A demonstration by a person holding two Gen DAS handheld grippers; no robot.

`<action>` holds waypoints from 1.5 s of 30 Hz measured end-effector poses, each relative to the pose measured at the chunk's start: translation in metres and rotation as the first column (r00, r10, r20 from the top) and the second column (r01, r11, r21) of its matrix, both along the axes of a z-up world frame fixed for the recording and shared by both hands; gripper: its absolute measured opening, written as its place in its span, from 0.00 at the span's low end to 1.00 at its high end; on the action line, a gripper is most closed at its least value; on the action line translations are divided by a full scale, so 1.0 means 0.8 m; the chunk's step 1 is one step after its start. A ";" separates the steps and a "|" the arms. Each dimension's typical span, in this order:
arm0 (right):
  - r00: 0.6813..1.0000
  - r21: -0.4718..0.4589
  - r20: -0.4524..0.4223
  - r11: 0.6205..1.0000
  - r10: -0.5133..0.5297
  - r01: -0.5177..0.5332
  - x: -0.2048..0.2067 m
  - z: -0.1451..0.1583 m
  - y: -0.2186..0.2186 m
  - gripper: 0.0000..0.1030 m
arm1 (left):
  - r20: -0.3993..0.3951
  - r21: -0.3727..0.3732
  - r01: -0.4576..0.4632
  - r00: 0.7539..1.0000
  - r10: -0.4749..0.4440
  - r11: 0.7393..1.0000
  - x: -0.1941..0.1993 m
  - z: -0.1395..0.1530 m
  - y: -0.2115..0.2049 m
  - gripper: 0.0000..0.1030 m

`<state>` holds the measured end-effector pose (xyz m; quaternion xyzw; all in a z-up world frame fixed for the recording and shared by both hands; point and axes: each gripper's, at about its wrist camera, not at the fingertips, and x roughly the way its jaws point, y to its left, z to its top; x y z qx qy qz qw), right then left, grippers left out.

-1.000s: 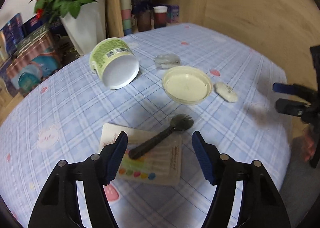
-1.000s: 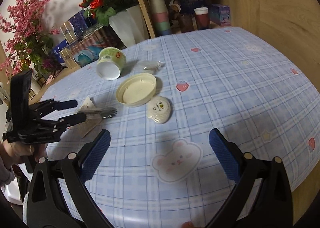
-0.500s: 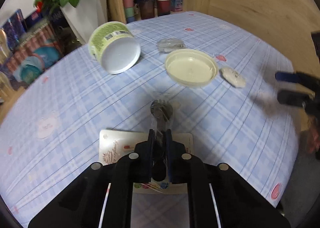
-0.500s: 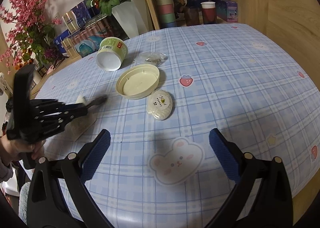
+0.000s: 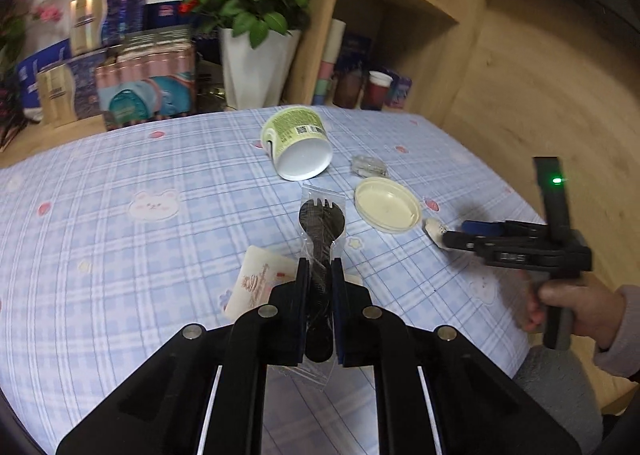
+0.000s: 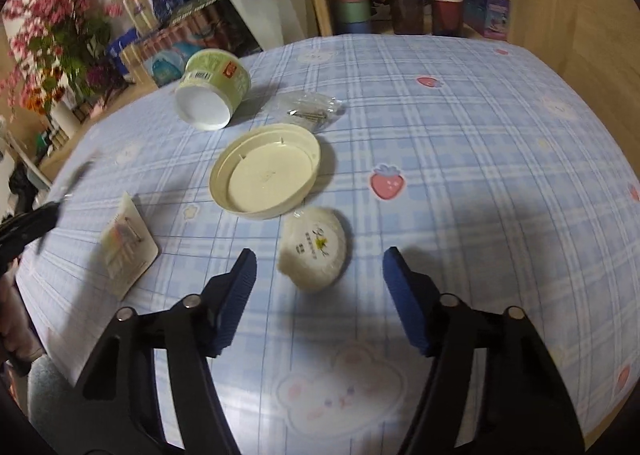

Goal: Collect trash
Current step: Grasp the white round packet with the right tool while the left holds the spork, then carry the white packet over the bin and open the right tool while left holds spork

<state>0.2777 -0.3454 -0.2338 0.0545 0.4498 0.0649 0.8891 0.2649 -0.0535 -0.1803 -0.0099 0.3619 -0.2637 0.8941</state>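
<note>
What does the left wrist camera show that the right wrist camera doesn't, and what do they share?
Only the left wrist view shows the wrapped black spork clamped in the left gripper, and the right hand. Only the right wrist view shows the right gripper from behind, jaws apart either side of the round white packet and just been closing. Both show the tipped green tub, cream lid, card and checked tablecloth.

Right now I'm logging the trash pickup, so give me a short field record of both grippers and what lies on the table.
left gripper: shut on wrapped black spork, lifted off the card
right gripper: open, jaws have just been closing, round white packet between them, not touched
table: green tub on its side, cream lid, clear wrapper
</note>
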 end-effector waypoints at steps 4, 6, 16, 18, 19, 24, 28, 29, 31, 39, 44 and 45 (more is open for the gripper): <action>1.000 -0.051 -0.028 0.999 -0.008 0.006 0.012 -0.011 0.010 0.59 | 0.014 0.014 -0.020 1.000 0.020 1.000 -0.016 0.003 0.002 0.10; 1.000 -0.070 -0.026 0.997 -0.016 0.014 0.016 -0.013 0.012 0.55 | 0.013 0.002 -0.032 0.999 0.032 1.000 -0.021 0.004 0.005 0.10; 1.000 -0.039 -0.007 0.999 0.006 -0.006 -0.018 -0.007 0.029 0.39 | 0.009 -0.057 -0.058 0.998 0.058 0.997 -0.062 0.002 0.024 0.10; 1.000 -0.015 0.009 1.000 0.005 -0.004 -0.032 0.000 0.031 0.39 | 0.009 -0.069 -0.058 0.998 0.059 0.996 -0.074 0.008 0.030 0.10; 1.000 -0.004 0.013 1.000 0.006 -0.006 -0.038 0.002 0.032 0.39 | 0.012 -0.073 -0.058 0.998 0.059 0.996 -0.079 0.011 0.032 0.10; 0.998 0.009 0.052 1.000 0.027 -0.028 -0.073 0.021 0.042 0.39 | 0.029 -0.094 -0.058 0.998 0.061 0.994 -0.107 0.027 0.038 0.10; 0.995 0.022 0.085 0.998 0.049 -0.051 -0.102 0.037 0.053 0.39 | 0.046 -0.113 -0.053 0.997 0.058 0.992 -0.132 0.041 0.037 0.10; 0.994 0.025 0.096 0.998 0.056 -0.058 -0.112 0.043 0.057 0.39 | 0.051 -0.118 -0.051 0.997 0.057 0.992 -0.139 0.044 0.037 0.10; 0.991 0.025 0.113 0.997 0.069 -0.072 -0.127 0.051 0.062 0.39 | 0.062 -0.123 -0.047 0.997 0.055 0.991 -0.153 0.050 0.036 0.10; 0.980 0.017 0.162 0.993 0.111 -0.115 -0.188 0.079 0.079 0.39 | 0.086 -0.144 -0.049 0.994 0.062 0.988 -0.199 0.067 0.043 0.10; 0.976 0.028 0.181 0.991 0.122 -0.129 -0.219 0.088 0.084 0.38 | 0.106 -0.143 -0.057 0.992 0.073 0.988 -0.222 0.078 0.051 0.10; 0.975 0.028 0.183 0.990 0.127 -0.135 -0.226 0.090 0.086 0.39 | 0.110 -0.142 -0.060 0.991 0.076 0.988 -0.228 0.080 0.053 0.10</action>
